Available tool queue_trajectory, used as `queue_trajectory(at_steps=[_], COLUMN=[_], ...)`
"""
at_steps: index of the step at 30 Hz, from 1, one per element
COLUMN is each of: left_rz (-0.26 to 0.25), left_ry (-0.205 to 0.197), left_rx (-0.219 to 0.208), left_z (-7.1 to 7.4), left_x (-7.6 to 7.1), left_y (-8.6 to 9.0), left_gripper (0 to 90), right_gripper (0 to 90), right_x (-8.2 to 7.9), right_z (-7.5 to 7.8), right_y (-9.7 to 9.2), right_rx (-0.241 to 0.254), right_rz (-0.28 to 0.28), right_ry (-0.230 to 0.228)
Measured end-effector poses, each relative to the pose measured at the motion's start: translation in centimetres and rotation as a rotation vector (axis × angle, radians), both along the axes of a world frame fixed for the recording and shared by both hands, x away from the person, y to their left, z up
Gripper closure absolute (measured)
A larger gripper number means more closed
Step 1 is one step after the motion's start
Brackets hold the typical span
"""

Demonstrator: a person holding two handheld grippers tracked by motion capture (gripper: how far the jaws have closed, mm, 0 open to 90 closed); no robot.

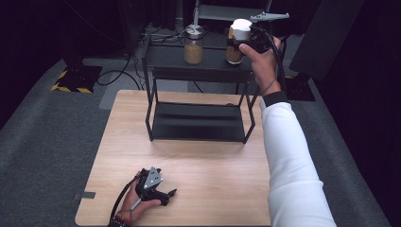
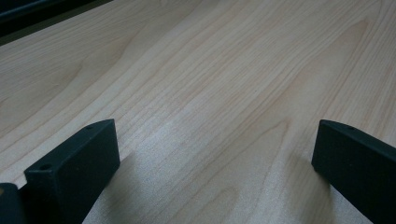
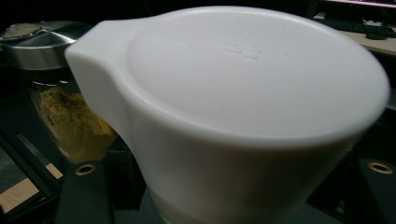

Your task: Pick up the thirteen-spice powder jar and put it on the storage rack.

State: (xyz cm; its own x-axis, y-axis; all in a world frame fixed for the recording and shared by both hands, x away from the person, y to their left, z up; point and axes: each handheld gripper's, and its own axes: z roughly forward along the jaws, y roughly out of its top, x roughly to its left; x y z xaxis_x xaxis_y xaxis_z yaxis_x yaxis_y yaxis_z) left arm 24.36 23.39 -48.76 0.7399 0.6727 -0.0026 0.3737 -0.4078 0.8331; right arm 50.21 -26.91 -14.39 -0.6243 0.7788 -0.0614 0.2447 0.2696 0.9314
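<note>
Jar, white-lidded, on rack top: our right hand-held gripper clasps it; left hand-held gripper, wide, lies before rack on table.

Lab: black curtains, taped floor

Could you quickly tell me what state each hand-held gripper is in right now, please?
Left hand-held gripper: open, holding nothing, low over the wooden table.
Right hand-held gripper: shut on the white-lidded jar at the shelf's top tier.

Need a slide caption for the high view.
Right claw at white-lidded jar on black shelf; left claw rests open on wooden table.
</note>
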Motion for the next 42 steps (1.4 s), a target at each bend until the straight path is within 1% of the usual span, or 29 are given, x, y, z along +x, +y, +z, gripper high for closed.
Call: queue_trajectory(at_steps=[4, 8, 10, 15, 16, 17, 18, 20, 23, 24, 26, 28, 30, 32, 35, 37, 39, 40, 42], left_rz=[0.0, 0.0, 0.0, 0.0, 0.0, 0.0, 0.0, 0.0, 0.0, 0.0, 0.0, 0.0, 0.0, 0.0, 0.0, 0.0, 0.0, 0.0, 0.0], left_ry=[0.0, 0.0, 0.0, 0.0, 0.0, 0.0, 0.0, 0.0, 0.0, 0.0, 0.0, 0.0, 0.0, 0.0, 0.0, 0.0, -0.001, -0.001, -0.001], left_rx=[0.0, 0.0, 0.0, 0.0, 0.0, 0.0, 0.0, 0.0, 0.0, 0.0, 0.0, 0.0, 0.0, 0.0, 0.0, 0.0, 0.0, 0.0, 0.0], left_z=[0.0, 0.0, 0.0, 0.0, 0.0, 0.0, 0.0, 0.0, 0.0, 0.0, 0.0, 0.0, 0.0, 0.0, 0.0, 0.0, 0.0, 0.0, 0.0], left_x=[0.0, 0.0, 0.0, 0.0, 0.0, 0.0, 0.0, 0.0, 0.0, 0.0, 0.0, 0.0, 0.0, 0.0, 0.0, 0.0, 0.0, 0.0, 0.0], left_y=[0.0, 0.0, 0.0, 0.0, 0.0, 0.0, 0.0, 0.0, 0.0, 0.0, 0.0, 0.0, 0.0, 0.0, 0.0, 0.0, 0.0, 0.0, 0.0], left_gripper=[0.2, 0.2, 0.2, 0.2, 0.2, 0.2, 0.2, 0.2, 0.2, 0.2, 0.2, 0.2, 0.2, 0.2, 0.2, 0.2, 0.2, 0.2, 0.2], right_gripper=[30.4, 30.4, 30.4, 30.0, 28.3, 21.2, 16.9, 16.2, 11.0, 9.5, 7.7, 5.9, 5.9, 5.7, 4.4, 4.0, 4.0, 4.0, 3.9], right_x=[0.2, 0.2, 0.3, 0.7, 0.8, 0.9, 1.0, 1.0, 0.9, 0.9, 0.9, 1.0, 1.1, 0.9, 0.4, 0.1, -0.4, -0.5, -0.8], right_z=[0.0, 0.0, 0.0, -0.1, -0.2, -0.3, -0.3, -0.2, -0.3, -0.3, -0.3, -0.2, 0.0, 0.2, 0.4, 0.5, 0.3, 0.3, 0.3], right_y=[0.3, 0.5, 0.5, 0.1, 0.0, -0.1, -0.1, -0.1, -0.2, -0.3, -0.3, -0.6, -0.7, -0.7, -0.9, -1.3, -1.8, -2.0, -2.3], right_rx=[-0.003, -0.009, -0.011, 0.005, 0.012, 0.023, 0.024, 0.009, 0.007, 0.012, 0.005, 0.013, -0.002, -0.029, -0.041, -0.03, -0.023, -0.021, -0.027], right_rz=[0.0, -0.004, 0.002, 0.008, 0.01, 0.012, 0.013, 0.016, 0.014, 0.012, 0.01, 0.022, 0.044, 0.051, 0.042, 0.039, 0.041, 0.041, 0.04], right_ry=[0.02, 0.018, 0.015, 0.027, 0.029, 0.03, 0.028, 0.018, 0.009, 0.014, 0.013, 0.024, 0.031, 0.017, 0.013, 0.012, -0.005, -0.002, -0.002])
